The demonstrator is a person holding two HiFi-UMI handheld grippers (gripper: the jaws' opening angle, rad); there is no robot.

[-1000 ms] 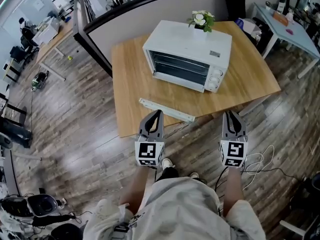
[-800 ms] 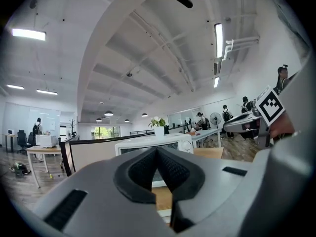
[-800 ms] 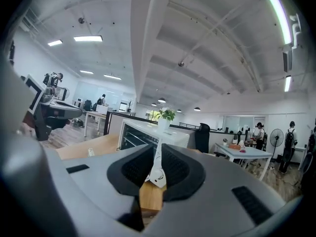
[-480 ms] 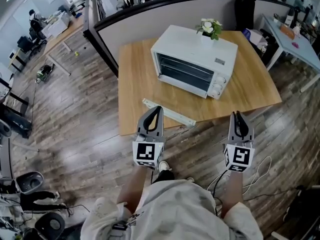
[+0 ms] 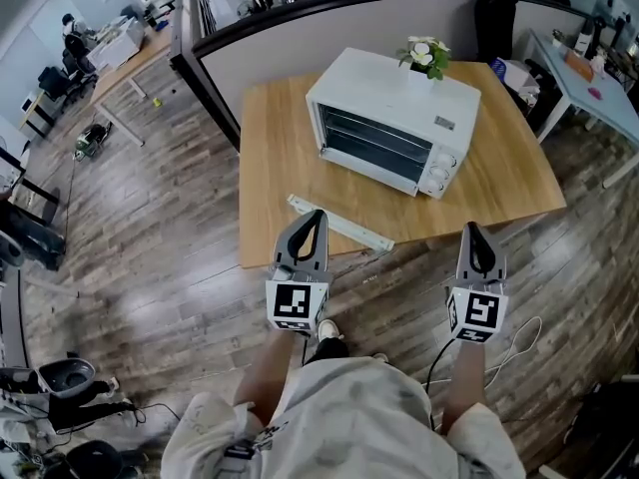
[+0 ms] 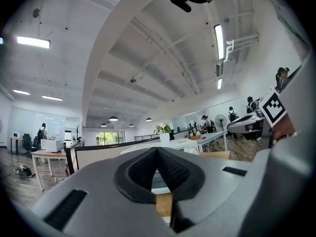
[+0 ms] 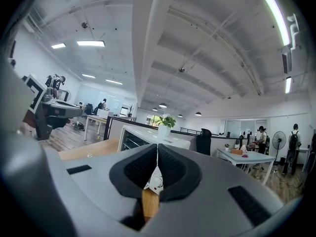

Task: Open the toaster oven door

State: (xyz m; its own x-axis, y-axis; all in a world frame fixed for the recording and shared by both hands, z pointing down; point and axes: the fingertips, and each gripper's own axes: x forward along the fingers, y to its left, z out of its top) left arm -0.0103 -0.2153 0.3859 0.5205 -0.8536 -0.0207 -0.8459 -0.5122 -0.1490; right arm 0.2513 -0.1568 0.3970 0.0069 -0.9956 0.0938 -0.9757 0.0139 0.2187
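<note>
Fingers (image 7: 174, 171) of right gripper (image 7: 157, 146) newly together, empty

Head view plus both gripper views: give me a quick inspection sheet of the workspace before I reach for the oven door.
Surface: wooden table on a plank floor.
Job's things: toaster oven toward the table's far side; door shut.
Clutter: potted plant on top of the oven; white strip lying near the front edge.
Grippers: left gripper shut, empty; right gripper closing, tips together, empty; both short of the oven.
Cables: white cable on the floor beside the right gripper.
Surroundings: partition behind the table; pale desk to the right.
</note>
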